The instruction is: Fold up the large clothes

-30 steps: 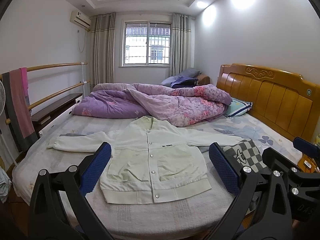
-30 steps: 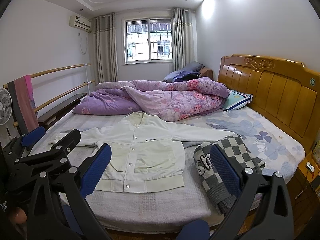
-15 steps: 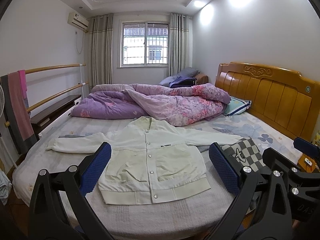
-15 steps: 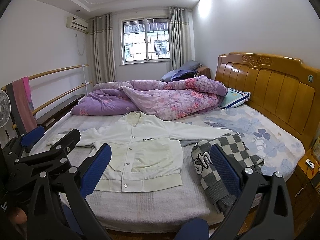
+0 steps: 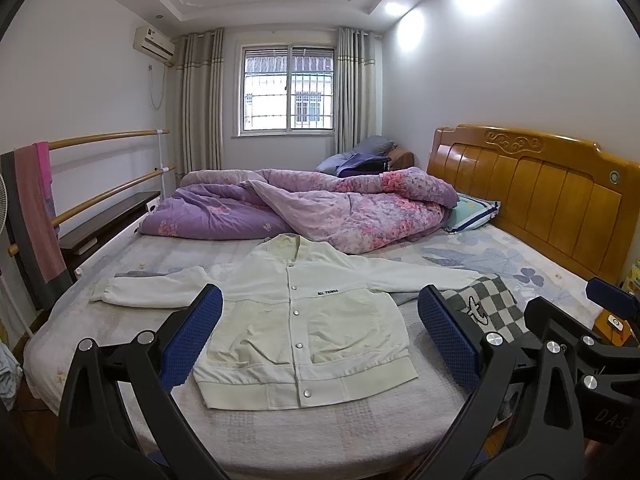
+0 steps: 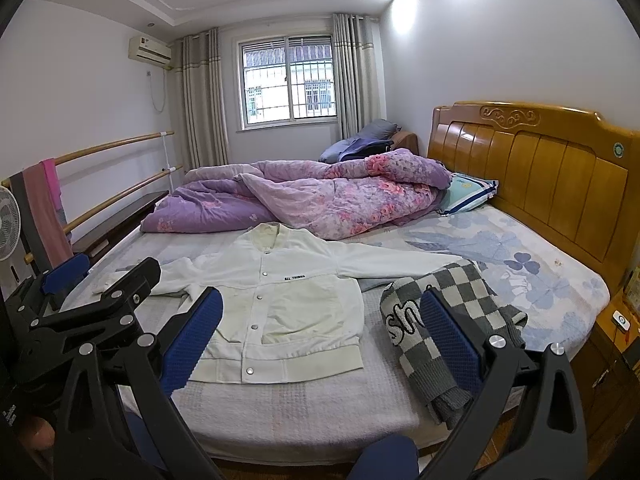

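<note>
Both grippers hang over the bed's near edge with fingers wide apart and empty: the left gripper [image 5: 320, 336] and the right gripper [image 6: 322, 334]. Just beyond them the jacket [image 5: 298, 312] lies flat, buttoned, sleeves out to the sides, on the bed [image 5: 280, 436]. By the look of it, no fold is made yet; all of the folding remains. A checked knit [image 6: 448, 316] lies beside its right sleeve, a quilt [image 5: 320, 208] behind. Only the right view shows the knit's lettering and a fan [image 6: 8, 228].
</note>
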